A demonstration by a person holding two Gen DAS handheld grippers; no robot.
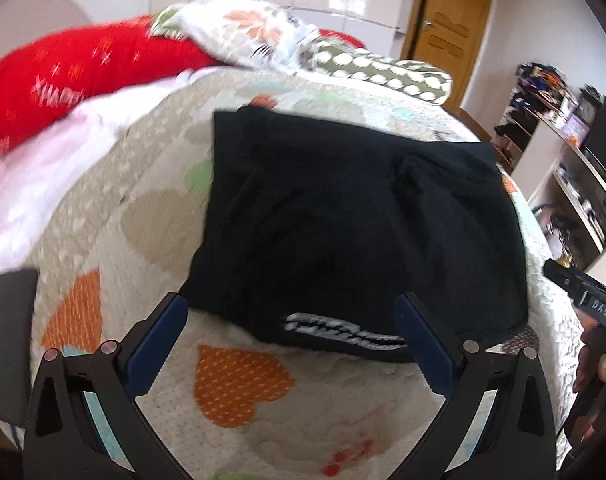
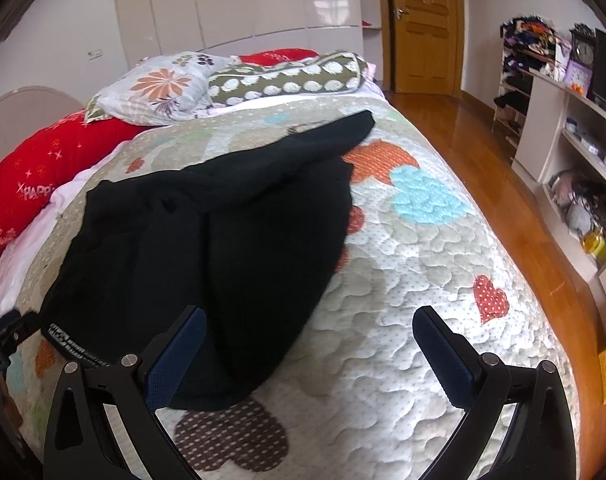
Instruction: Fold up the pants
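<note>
We see the black pants [image 1: 355, 216] lying on the quilted bed cover [image 1: 115, 208], filling the middle of the left wrist view, with the printed waistband [image 1: 343, 330] at the lower centre of that frame, nearest us. In the right wrist view the pants [image 2: 207, 256] spread from the lower left toward the upper middle, where one leg end [image 2: 355, 128] trails off toward the pillows [image 2: 163, 84]. Our left gripper [image 1: 291, 344] has its fingers spread wide and empty, hovering just short of the waistband. Our right gripper [image 2: 311, 356] is likewise wide and holding nothing, one finger [image 2: 175, 360] in front of the near edge of the cloth and the other over bare quilt. The right tool also shows at the right edge of the left view, with a hand [image 1: 601, 364] around it. We judge the pants to be partly folded already, since they look doubled into a broad block, though the leg lies loose and uneven. The step in hand seems to be taking hold for a further fold. The next move calls for both sets of fingers to close on the near edge at matching corners, then lift and carry it evenly over the far part.
</note>
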